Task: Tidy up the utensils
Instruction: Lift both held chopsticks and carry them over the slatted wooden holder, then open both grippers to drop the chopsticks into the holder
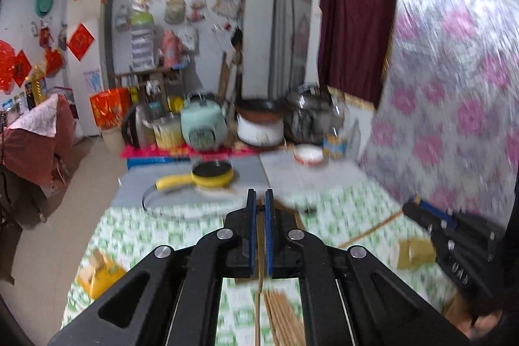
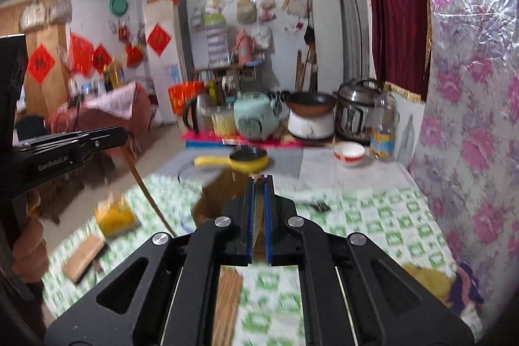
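The left gripper [image 1: 259, 200] is clamped on a thin chopstick [image 1: 258, 265], lifted over the table's near edge, probably for sorting. A bundle of chopsticks [image 1: 279, 313] lies below. The right gripper [image 2: 259, 184] pinches another chopstick [image 2: 259, 209] above the green-patterned tablecloth [image 2: 389, 216].

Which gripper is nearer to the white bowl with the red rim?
Right. The right gripper faces the bowl from slightly left; the left gripper is farther left.
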